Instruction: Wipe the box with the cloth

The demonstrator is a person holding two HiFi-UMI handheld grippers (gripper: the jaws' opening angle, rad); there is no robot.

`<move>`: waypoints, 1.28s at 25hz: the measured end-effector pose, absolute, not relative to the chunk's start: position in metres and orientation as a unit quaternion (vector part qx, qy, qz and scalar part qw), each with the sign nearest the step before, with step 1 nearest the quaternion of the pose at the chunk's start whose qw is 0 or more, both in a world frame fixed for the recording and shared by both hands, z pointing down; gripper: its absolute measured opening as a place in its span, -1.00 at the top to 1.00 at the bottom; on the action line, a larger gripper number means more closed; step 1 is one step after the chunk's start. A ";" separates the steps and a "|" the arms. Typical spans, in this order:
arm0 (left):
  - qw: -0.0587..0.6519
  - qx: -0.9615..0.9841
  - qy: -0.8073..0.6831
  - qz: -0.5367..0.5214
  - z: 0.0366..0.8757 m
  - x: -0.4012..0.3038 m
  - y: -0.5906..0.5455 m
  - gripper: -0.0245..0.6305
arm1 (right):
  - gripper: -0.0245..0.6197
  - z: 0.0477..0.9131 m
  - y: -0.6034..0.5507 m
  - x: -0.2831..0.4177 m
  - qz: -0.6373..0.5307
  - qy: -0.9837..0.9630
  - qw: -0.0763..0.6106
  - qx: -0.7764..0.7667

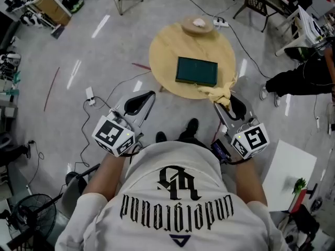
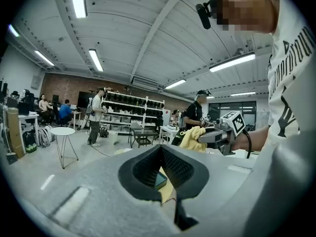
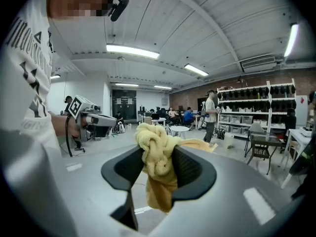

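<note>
Head view: grey workshop floor with cables. A round wooden table [image 1: 163, 46] stands ahead of me, and the dark green box [image 1: 196, 70] lies flat on it, right of centre. The box's long axis runs left to right across the picture, its near long edge facing me. My right gripper [image 1: 229, 102] sits at the near right rim of the table, pinching the yellow cloth [image 1: 215, 92]. The bunched cloth reaches to the box's near right corner, but I can't tell whether it touches or is just beside. My left gripper [image 1: 148, 96] is off the table's near left edge, over the floor, apart from the box. The right one is clearly nearer, and the box lies ahead and slightly left of its tips. My judgement is that the wipe goes forward-left, along the lid.

Left gripper view: the jaws are pressed together with nothing between them. Only a sliver of the box and table shows through the notch below the pads. The rest of the box is hidden behind my own jaws. The right gripper and cloth show off to the side.

Right gripper view: the pads are clamped on the cloth, with a knotted wad above the jaws and a tail hanging below. The cloth and jaws block the box completely, and no table is visible. Shelving [image 3: 256, 105] and people are far behind. How much of the lid is wiped, I can't tell.
</note>
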State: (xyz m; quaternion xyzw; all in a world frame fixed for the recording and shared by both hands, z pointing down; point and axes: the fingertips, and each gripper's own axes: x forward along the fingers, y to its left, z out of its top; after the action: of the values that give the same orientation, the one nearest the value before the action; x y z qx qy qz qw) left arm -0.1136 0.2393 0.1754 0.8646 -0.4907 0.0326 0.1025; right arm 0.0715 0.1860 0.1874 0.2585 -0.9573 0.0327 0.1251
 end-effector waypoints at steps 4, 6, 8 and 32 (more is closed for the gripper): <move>0.100 0.875 -0.472 0.031 0.179 -0.116 0.270 0.91 | 0.39 0.192 0.225 0.073 0.038 -0.951 0.126 0.280; 0.100 0.879 -0.466 0.031 0.180 -0.115 0.281 0.91 | 0.39 0.193 0.241 0.074 0.040 -0.949 0.126 0.285; 0.101 0.880 -0.463 0.030 0.180 -0.112 0.292 0.91 | 0.39 0.193 0.253 0.077 0.038 -0.948 0.129 0.287; 0.100 0.869 -0.483 0.035 0.185 0.056 0.412 0.91 | 0.40 0.205 0.387 0.231 0.035 -0.955 0.139 0.260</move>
State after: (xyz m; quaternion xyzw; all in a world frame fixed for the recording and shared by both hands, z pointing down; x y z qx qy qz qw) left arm 0.0557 0.4116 0.1852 0.8691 -0.4831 0.0346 0.1004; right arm 0.2311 0.3869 0.2049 0.2601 -0.9550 0.0347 0.1386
